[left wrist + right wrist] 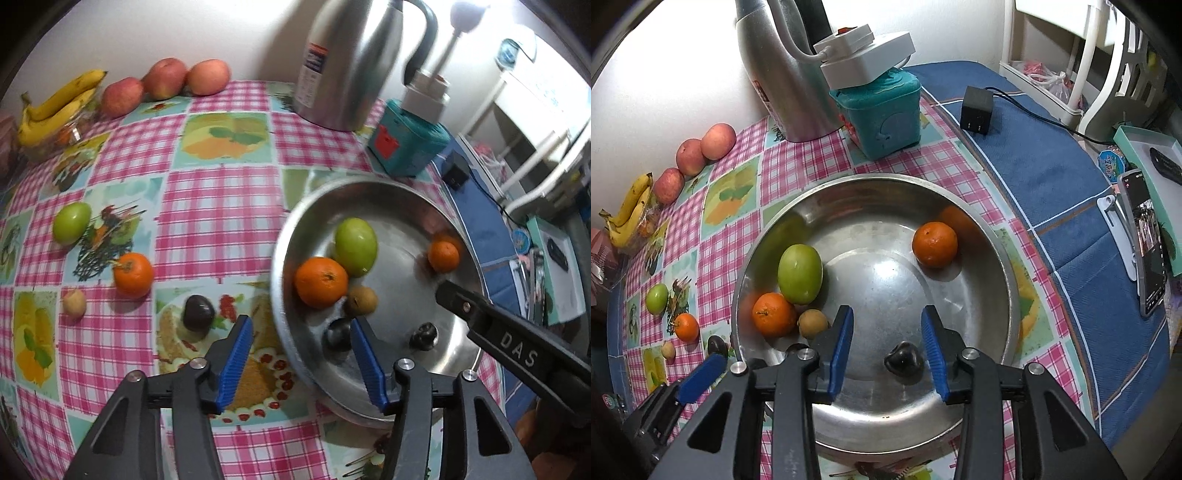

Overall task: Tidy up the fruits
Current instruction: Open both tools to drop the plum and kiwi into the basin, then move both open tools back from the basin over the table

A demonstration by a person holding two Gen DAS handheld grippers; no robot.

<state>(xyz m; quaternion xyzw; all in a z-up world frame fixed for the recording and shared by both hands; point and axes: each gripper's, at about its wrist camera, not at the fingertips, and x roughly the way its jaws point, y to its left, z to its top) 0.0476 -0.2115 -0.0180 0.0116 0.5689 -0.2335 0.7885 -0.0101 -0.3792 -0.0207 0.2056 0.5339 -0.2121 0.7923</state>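
Two claws hang over the round steel bowl (960, 206), which serves as the collecting place for the fruits. The right claw (886, 347) has its blue pads apart, and a dark round fruit (903, 360) lies loose on the bowl floor between them, probably just set down. The left claw (301, 363) stands open over the bowl rim and holds nothing. Its view shows the fruits waiting on the checked worktop (221, 192): a green fruit (71, 222), an orange mandarin (133, 275), a small tan fruit (74, 303) and a dark fruit (198, 312). The right view shows the whole bowl inside.
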